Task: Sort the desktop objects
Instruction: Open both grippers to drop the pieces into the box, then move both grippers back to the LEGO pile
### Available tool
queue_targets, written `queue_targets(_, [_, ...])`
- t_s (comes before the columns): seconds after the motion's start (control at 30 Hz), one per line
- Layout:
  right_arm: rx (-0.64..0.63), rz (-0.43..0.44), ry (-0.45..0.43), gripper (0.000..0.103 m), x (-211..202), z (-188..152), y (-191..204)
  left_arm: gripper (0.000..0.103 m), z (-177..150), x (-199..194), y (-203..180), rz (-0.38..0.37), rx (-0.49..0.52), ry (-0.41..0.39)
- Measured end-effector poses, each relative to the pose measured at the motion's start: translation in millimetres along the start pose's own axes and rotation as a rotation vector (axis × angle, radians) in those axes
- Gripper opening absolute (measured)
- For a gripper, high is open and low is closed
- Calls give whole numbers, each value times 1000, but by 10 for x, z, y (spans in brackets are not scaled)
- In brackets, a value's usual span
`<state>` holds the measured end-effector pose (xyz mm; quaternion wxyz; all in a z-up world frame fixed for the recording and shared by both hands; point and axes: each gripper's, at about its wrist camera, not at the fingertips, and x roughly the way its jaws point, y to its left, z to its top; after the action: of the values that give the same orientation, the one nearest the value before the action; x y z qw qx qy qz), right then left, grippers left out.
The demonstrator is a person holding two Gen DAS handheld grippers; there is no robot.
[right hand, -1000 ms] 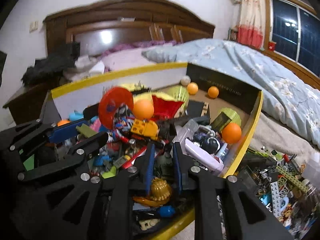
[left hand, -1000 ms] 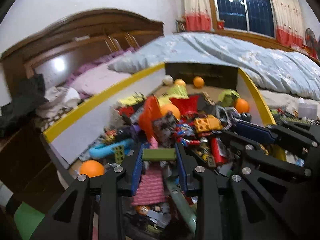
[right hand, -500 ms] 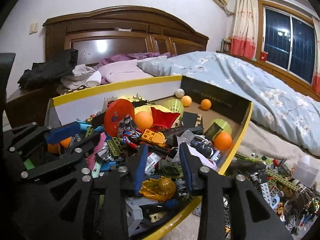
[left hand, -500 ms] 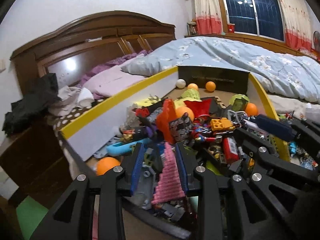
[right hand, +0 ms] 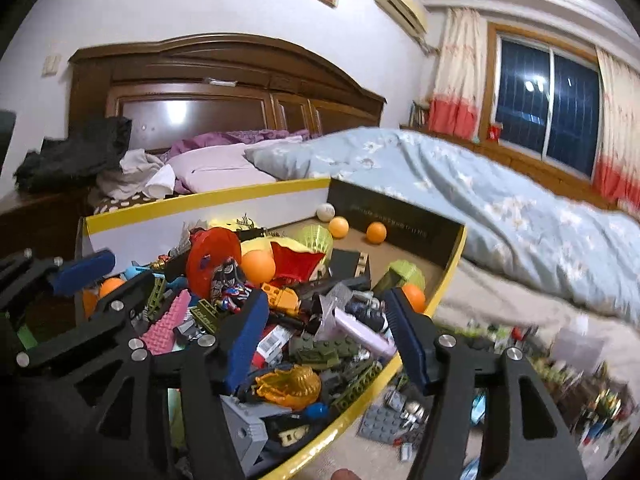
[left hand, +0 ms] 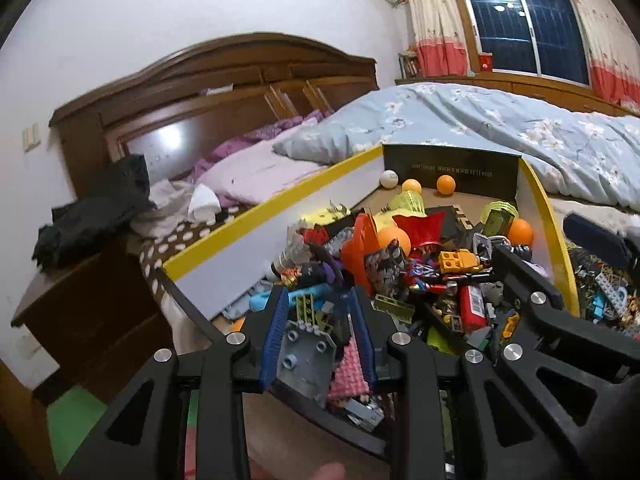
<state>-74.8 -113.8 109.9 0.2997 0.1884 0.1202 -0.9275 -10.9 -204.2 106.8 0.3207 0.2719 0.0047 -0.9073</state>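
Note:
A yellow-rimmed cardboard box [left hand: 256,216] [right hand: 208,194] is heaped with toy bricks, orange balls and figures. My left gripper [left hand: 318,308] hangs over its near corner with the jaws a little apart and nothing between them; a grey studded plate [left hand: 306,354] and a pink studded plate [left hand: 352,372] lie below. My right gripper [right hand: 324,312] is wide open and empty above the box's near right side, over a green toy tank [right hand: 324,350], a lilac bar [right hand: 362,334] and an amber dome piece [right hand: 290,380]. The left gripper shows at left in the right wrist view [right hand: 86,274].
Loose bricks [right hand: 400,408] lie on the bed surface right of the box. A blue floral quilt [right hand: 500,196] lies behind. A wooden headboard [left hand: 224,88], pillows and a nightstand [left hand: 80,300] with dark clothing are at left.
Both grippers have risen and pulled back from the pile. The left let go of a green brick. The right jaws went from nearly shut to wide open.

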Motion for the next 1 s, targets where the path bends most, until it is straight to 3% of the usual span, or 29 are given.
queue_targets(0.27, [109, -4, 4, 66, -283, 26, -145, 32, 23, -278, 4, -32, -75, -11])
queue_targets(0.47, [147, -59, 1, 66, -602, -80, -299, 31, -22, -540, -190, -83, -31, -23])
queue_targets(1.0, [215, -286, 82, 66, -1058, -503, -1053, 31, -188, -743, -1073, -330, 43, 37])
